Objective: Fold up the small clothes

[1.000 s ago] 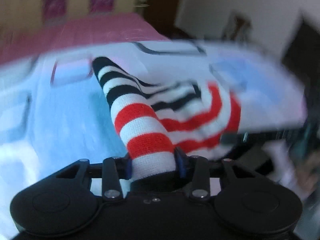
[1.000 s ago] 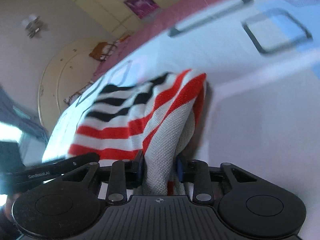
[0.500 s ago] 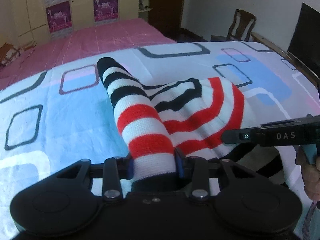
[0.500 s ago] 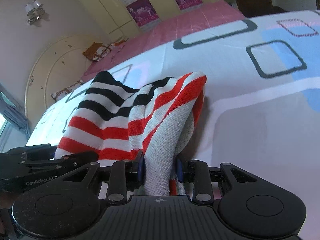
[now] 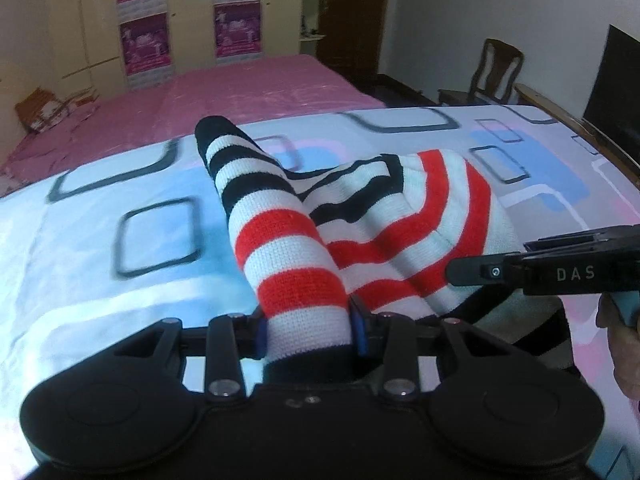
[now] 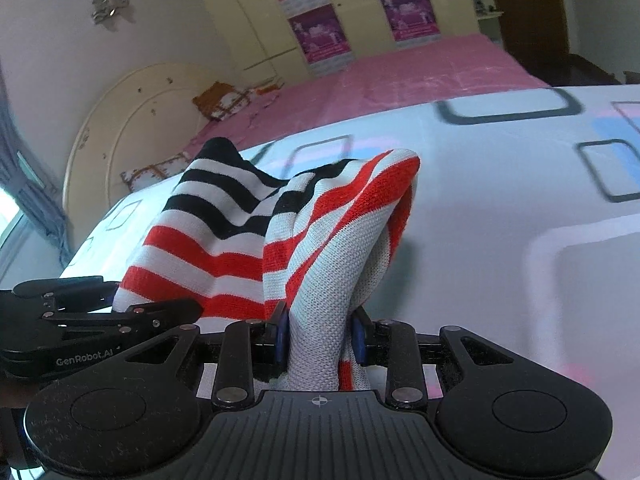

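A small knit garment with red, white and black stripes (image 5: pixel 360 216) is held up off the patterned bed sheet (image 5: pixel 100 292). My left gripper (image 5: pixel 310 330) is shut on one striped part of it, which rises away from the fingers. My right gripper (image 6: pixel 320 338) is shut on another bunched part of the same garment (image 6: pixel 320 240), its pale inner side showing. The right gripper also shows at the right of the left wrist view (image 5: pixel 540 272), and the left gripper at the lower left of the right wrist view (image 6: pixel 100 320). The fabric sags between the two grippers.
The white sheet with blue, pink and dark square outlines (image 6: pixel 520 200) covers the bed. Beyond lies a pink bedspread (image 5: pixel 240 92), a curved headboard (image 6: pixel 132 128), yellow wardrobes with purple posters (image 5: pixel 144 40), a wooden chair (image 5: pixel 496 68) and a dark screen (image 5: pixel 616 84).
Both grippers stay shut on the garment. The blurred view has steadied and the garment sits a little lower toward the sheet, with its striped part still raised.
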`<act>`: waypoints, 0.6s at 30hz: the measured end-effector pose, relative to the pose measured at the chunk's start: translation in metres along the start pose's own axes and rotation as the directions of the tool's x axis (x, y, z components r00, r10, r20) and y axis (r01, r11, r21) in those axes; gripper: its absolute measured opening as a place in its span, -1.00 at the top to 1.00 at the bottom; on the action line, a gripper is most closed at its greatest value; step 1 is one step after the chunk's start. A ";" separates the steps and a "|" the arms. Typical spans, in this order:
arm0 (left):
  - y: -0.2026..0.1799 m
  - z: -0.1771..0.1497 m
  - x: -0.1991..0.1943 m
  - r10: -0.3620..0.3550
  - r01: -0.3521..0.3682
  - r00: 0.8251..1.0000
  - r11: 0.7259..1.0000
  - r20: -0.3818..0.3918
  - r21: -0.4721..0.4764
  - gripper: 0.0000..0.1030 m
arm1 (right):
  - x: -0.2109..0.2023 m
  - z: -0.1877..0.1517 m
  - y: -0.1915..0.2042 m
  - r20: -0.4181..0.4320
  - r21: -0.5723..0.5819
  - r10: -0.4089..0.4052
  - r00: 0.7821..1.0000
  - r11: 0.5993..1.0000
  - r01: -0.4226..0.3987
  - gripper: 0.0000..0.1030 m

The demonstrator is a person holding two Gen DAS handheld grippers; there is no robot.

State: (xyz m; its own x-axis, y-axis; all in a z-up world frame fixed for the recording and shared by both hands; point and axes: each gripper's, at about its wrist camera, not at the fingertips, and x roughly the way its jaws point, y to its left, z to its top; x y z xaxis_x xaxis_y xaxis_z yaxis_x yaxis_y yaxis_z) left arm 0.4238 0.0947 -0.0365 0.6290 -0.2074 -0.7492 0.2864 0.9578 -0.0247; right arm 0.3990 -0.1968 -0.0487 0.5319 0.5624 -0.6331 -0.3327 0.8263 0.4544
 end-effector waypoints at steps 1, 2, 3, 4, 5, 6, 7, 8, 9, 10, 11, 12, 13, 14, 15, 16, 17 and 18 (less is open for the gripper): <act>0.011 -0.004 -0.005 0.005 -0.005 1.000 1.000 -0.004 -0.002 0.28 | 0.007 -0.002 0.014 -0.006 -0.003 0.005 1.000 1.000 -0.005 0.41; 0.023 -0.009 -0.009 0.012 -0.012 1.000 1.000 -0.008 -0.005 0.28 | 0.014 -0.005 0.027 -0.012 -0.009 0.008 1.000 1.000 -0.009 0.41; 0.034 -0.012 -0.012 0.018 -0.018 1.000 1.000 -0.012 -0.008 0.28 | 0.022 -0.006 0.040 -0.016 -0.015 0.012 1.000 1.000 -0.013 0.41; 0.046 -0.016 -0.016 0.021 -0.022 1.000 1.000 -0.017 -0.010 0.28 | 0.030 -0.009 0.053 -0.021 -0.017 0.017 1.000 1.000 -0.018 0.41; 0.057 -0.018 -0.018 0.025 -0.025 0.999 1.000 -0.021 -0.012 0.28 | 0.039 -0.010 0.062 -0.025 -0.018 0.022 0.999 1.000 -0.022 0.41; 0.069 -0.020 -0.019 0.025 -0.025 0.999 1.000 -0.026 -0.017 0.28 | 0.047 -0.011 0.072 -0.027 -0.017 0.025 0.999 1.000 -0.025 0.41; 0.080 -0.021 -0.019 0.021 -0.021 0.999 1.000 -0.030 -0.022 0.28 | 0.056 -0.011 0.080 -0.029 -0.013 0.026 0.999 1.000 -0.027 0.41; 0.089 -0.022 -0.017 0.015 -0.016 0.999 0.999 -0.031 -0.028 0.28 | 0.064 -0.013 0.087 -0.031 -0.006 0.027 0.999 1.000 -0.027 0.41; 0.097 -0.022 -0.013 0.004 -0.005 0.999 0.999 -0.031 -0.033 0.28 | 0.071 -0.014 0.093 -0.033 0.003 0.023 0.999 1.000 -0.023 0.41; 0.104 -0.022 -0.007 -0.018 0.016 0.999 0.999 -0.033 -0.036 0.26 | 0.079 -0.014 0.093 -0.036 0.013 0.015 0.999 1.000 -0.015 0.41; 0.109 -0.024 0.000 -0.040 0.038 0.999 0.998 -0.037 -0.040 0.25 | 0.086 -0.015 0.094 -0.040 0.026 0.001 0.999 1.000 0.000 0.41; 0.115 -0.028 0.009 -0.053 0.050 0.998 0.997 -0.042 -0.050 0.17 | 0.094 -0.017 0.091 -0.047 0.035 -0.024 0.999 0.999 0.026 0.41; 0.119 -0.035 0.023 -0.043 0.040 0.997 0.998 -0.064 -0.049 0.02 | 0.103 -0.021 0.085 -0.059 0.043 -0.055 0.997 0.997 0.057 0.40; 0.122 -0.042 0.032 -0.035 0.032 0.998 0.998 -0.059 -0.054 -0.04 | 0.109 -0.027 0.073 -0.074 0.064 -0.071 0.995 0.995 0.076 0.40; 0.128 -0.047 0.034 -0.052 0.048 0.998 0.994 -0.032 -0.101 -0.09 | 0.112 -0.033 0.061 -0.065 0.130 -0.043 0.997 0.990 0.051 0.40; 0.133 -0.048 0.033 -0.076 0.071 0.997 0.988 -0.028 -0.135 -0.09 | 0.112 -0.034 0.053 -0.055 0.178 -0.019 0.998 0.984 0.029 0.40; 0.134 -0.047 0.032 -0.085 0.081 0.996 0.988 -0.025 -0.134 -0.09 | 0.111 -0.034 0.052 -0.052 0.181 -0.018 0.998 0.983 0.027 0.40; 0.134 -0.047 0.030 -0.088 0.086 0.996 0.989 -0.019 -0.122 -0.10 | 0.111 -0.033 0.054 -0.051 0.162 -0.028 0.998 0.986 0.036 0.40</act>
State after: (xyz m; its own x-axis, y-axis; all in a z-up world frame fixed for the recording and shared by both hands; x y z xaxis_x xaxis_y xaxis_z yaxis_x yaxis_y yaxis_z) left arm 0.4473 0.2264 -0.0939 0.5873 -0.2875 -0.7565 0.2491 0.9536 -0.1691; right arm 0.4144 -0.0891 -0.1149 0.5007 0.5398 -0.6767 -0.1825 0.8300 0.5270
